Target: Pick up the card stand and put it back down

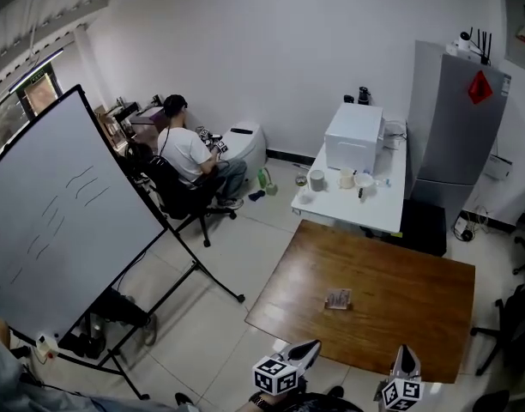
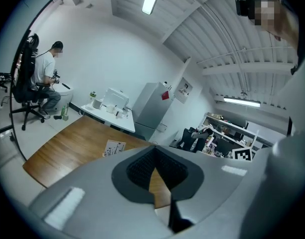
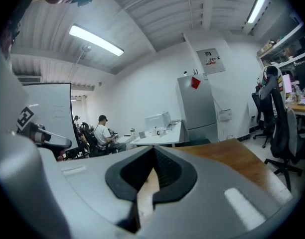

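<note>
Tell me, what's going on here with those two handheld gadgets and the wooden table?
A person is holding a two-jaw gripper in each hand at the near edge of a wooden table. The left gripper and the right gripper both have their jaws shut with nothing between them. A small card stand stands alone near the middle of the table, and neither gripper touches it. Across the room, another person sits in an office chair.

Card stand (image 1: pixel 338 299) upright on wooden table (image 1: pixel 417 273)
</note>
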{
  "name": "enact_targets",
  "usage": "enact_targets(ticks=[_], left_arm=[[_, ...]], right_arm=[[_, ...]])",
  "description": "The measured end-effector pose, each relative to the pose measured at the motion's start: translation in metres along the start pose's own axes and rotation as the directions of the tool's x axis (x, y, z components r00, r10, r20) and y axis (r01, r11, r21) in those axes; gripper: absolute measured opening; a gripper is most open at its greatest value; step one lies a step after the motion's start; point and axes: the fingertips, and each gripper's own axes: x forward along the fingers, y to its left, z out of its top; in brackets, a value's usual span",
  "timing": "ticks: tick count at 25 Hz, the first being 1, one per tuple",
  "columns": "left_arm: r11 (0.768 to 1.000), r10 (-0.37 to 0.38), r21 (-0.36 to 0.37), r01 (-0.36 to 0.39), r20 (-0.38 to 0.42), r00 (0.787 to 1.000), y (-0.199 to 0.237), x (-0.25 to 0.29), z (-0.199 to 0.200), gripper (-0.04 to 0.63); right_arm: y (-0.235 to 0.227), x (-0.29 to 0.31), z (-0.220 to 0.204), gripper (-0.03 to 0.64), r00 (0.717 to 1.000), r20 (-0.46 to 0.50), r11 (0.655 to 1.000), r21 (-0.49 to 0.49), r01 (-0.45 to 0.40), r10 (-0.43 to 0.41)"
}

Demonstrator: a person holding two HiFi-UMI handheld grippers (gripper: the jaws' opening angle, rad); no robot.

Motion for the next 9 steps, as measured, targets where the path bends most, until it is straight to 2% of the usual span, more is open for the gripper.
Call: enact_targets(ticks=[5, 9], left_arm=[[1.000, 0.004, 0.007, -0.004, 0.006, 1.000, 0.0016, 0.0013, 0.0016, -0.008], [1.000, 0.022, 0.006, -0.022, 0.030, 0.999, 0.0038, -0.0009, 0.0058, -0.008]], right_arm=[[0.0016, 0.0003, 0.0080, -0.009, 0.999, 0.031, 0.998, 0.055, -0.031, 0.029], [0.0049, 0.0072, 0.0084, -0.009, 0.999, 0.033, 0.999, 0.028, -0.043, 0.042]])
